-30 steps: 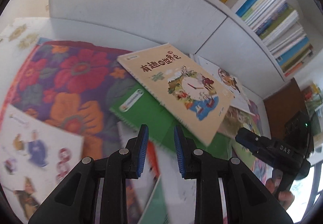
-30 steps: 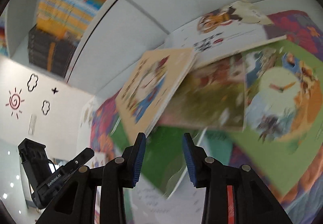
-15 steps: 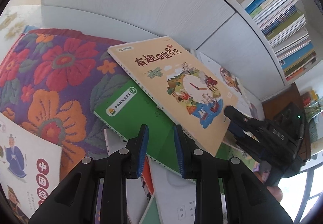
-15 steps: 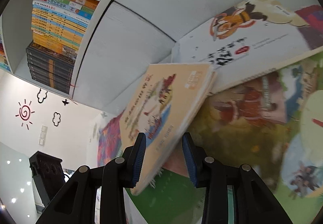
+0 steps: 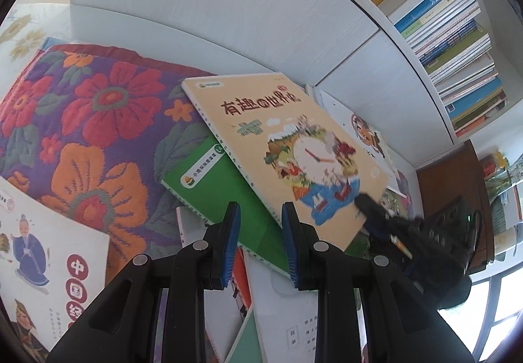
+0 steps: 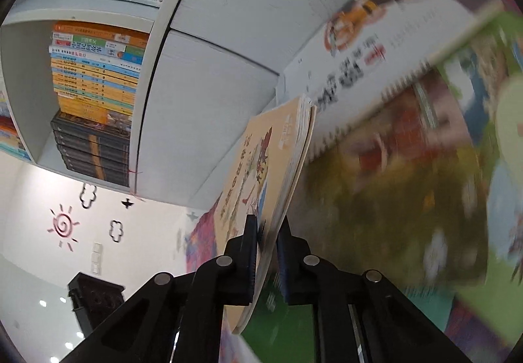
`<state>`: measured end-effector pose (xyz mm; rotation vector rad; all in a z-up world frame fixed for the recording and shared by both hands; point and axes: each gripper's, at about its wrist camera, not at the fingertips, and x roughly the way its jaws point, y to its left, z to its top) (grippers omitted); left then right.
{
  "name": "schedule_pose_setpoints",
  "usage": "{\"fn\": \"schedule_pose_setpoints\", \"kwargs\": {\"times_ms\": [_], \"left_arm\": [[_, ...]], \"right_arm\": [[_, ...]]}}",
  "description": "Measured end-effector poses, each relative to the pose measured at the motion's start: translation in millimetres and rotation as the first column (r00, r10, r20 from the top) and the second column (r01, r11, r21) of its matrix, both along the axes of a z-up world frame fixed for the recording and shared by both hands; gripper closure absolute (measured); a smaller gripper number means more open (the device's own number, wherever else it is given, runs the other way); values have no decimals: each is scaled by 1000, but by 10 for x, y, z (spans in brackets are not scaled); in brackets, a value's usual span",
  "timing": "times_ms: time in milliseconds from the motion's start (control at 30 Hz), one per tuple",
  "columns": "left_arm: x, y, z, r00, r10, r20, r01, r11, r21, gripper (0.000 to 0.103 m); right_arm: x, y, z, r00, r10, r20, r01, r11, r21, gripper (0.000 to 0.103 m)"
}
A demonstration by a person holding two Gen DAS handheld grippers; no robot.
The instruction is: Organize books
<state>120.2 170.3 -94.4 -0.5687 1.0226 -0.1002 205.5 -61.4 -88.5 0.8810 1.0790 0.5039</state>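
Note:
A beige picture book with a clock on its cover [image 5: 294, 140] lies slanted on top of a green book [image 5: 212, 193], over a loose pile on a flowered quilt [image 5: 81, 121]. My right gripper [image 6: 268, 229] is shut on the beige book's edge [image 6: 261, 160], and the cover runs up between its blue pads. In the left wrist view the right gripper [image 5: 366, 203] bites the beige book's lower right corner. My left gripper [image 5: 260, 232] hovers over the green book, its jaws a narrow gap apart with nothing between them.
A white bookcase [image 5: 261, 3] stands behind the pile, its shelves full of books [image 5: 457, 46]. A white monkey-cover book [image 6: 376, 46] and a blurred green-brown picture book [image 6: 408, 199] lie beside the beige one. A white book with a robed figure [image 5: 39, 252] lies at the lower left.
My right gripper moved in onto the beige book's edge and its jaws closed on it. The left gripper stayed above the green book with the same narrow gap.

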Motion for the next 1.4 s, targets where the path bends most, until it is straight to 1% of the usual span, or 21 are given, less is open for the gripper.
{"fn": "schedule_pose_setpoints", "kwargs": {"times_ms": [167,200,233,333,367,433,567,600,633,667,767,900,967,1033,1067,1100,1167,1233,1333,1367,1400], "left_arm": [[-191,-23,-12,1000,-4,-16,4,1000,10,80],[-256,-36,-16,1000,-8,-16,8,1000,11,80],[-336,-50,-25,1000,-12,-15,13,1000,11,80],[-569,-102,-70,999,-33,-35,33,999,8,80],[-683,-136,-82,998,-46,-44,46,999,9,80],[-881,-208,-82,997,-66,-49,67,998,19,80],[-1248,-368,-56,993,-108,-46,110,993,37,80],[-1361,-410,-48,992,-118,-42,120,992,48,80],[-1460,-461,-39,991,-124,-40,127,990,66,80],[-1525,-499,-33,991,-128,-38,131,988,79,80],[-1660,-590,-20,990,-136,-44,140,982,123,80],[-1808,-697,4,988,-146,-43,151,978,147,80],[-1837,-764,2,987,-150,-51,157,973,167,80],[-1845,-833,-18,986,-155,-67,166,968,191,80],[-1844,-861,-28,985,-155,-70,166,966,200,80],[-1822,-897,-48,985,-149,-82,164,962,220,80],[-1783,-949,-76,985,-141,-95,160,959,233,80],[-1721,-1014,-84,985,-136,-106,160,952,261,80],[-1667,-1089,-50,984,-144,-101,168,943,286,80],[-1655,-1114,-47,983,-150,-102,174,942,287,78],[-1633,-1141,-44,982,-157,-104,182,937,300,77]], "right_arm": [[-389,-32,107,1000,-8,9,8,1000,-11,92],[-600,-44,203,1000,-8,21,8,999,-31,92],[-600,-44,203,1000,-8,21,8,999,-31,92],[-1054,-106,344,1000,-1,27,3,998,-70,92],[-1363,-182,389,1000,5,22,-3,996,-91,92],[-1506,-221,398,1000,11,17,-9,995,-102,92],[-2151,-367,324,995,73,-61,-81,985,-152,87],[-2312,-392,259,989,104,-103,-120,980,-160,85],[-2557,-430,126,968,160,-195,-197,961,-192,78],[-2557,-430,126,968,160,-195,-197,961,-192,75],[-2780,-547,117,953,222,-207,-266,938,-220,75],[-2767,-764,353,959,230,-165,-276,893,-356,72],[-2659,-841,481,960,245,-133,-279,862,-423,56],[-2497,-873,607,958,267,-105,-282,812,-511,56],[-2344,-859,682,956,283,-73,-272,774,-572,56],[-2344,-859,682,956,283,-73,-272,774,-572,56],[-2126,-745,744,952,305,-35,-262,748,-610,56],[-1889,-606,707,942,335,-37,-283,728,-625,56],[-1666,-416,594,931,363,-34,-285,668,-687,56],[-1709,-389,579,927,373,-34,-292,664,-688,56],[-1658,-307,527,918,394,-52,-326,673,-664,50]]}}
